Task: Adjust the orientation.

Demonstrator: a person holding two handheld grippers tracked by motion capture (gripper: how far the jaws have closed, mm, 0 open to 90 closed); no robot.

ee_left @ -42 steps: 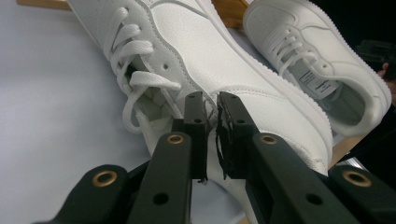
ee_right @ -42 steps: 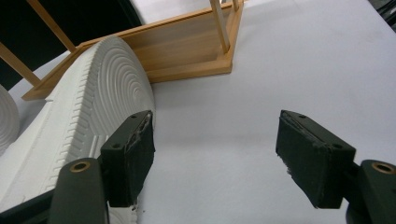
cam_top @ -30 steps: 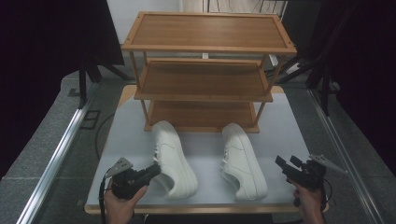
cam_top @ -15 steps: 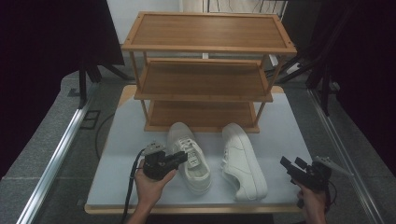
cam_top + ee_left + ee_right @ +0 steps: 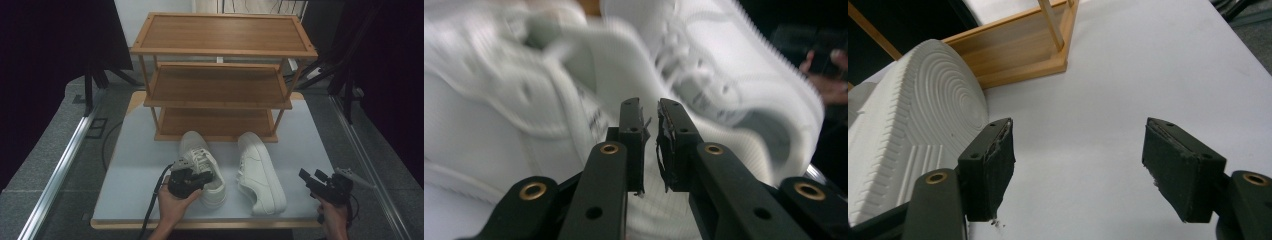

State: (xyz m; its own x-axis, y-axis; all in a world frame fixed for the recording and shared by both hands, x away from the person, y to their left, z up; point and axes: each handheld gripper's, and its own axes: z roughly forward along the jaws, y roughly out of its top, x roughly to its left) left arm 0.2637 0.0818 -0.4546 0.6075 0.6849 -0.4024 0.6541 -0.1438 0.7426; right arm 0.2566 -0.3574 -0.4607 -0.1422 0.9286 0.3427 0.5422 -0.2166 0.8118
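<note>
Two white sneakers lie on the white table in front of a wooden rack. The left shoe (image 5: 202,160) (image 5: 524,100) sits laces up, toe toward the rack. My left gripper (image 5: 202,179) (image 5: 650,107) is at its heel end; the jaws have just closed a little and pinch the collar rim, with only a thin gap between the pads. The right shoe (image 5: 260,175) lies on its side, its ribbed sole (image 5: 913,135) facing my right gripper (image 5: 311,176) (image 5: 1078,150). That gripper stands open near the table's front right corner, with nothing between its jaws.
The three-tier wooden shoe rack (image 5: 220,75) stands at the back of the table (image 5: 130,165), and its base corner (image 5: 1048,65) is seen ahead of the right gripper. A cable (image 5: 150,220) trails from the left gripper over the front edge. Grey floor and a metal rail (image 5: 60,175) lie to the left.
My left gripper moved right from the front left onto the left shoe. That shoe went from lying on its side to laces up. The right gripper stayed put.
</note>
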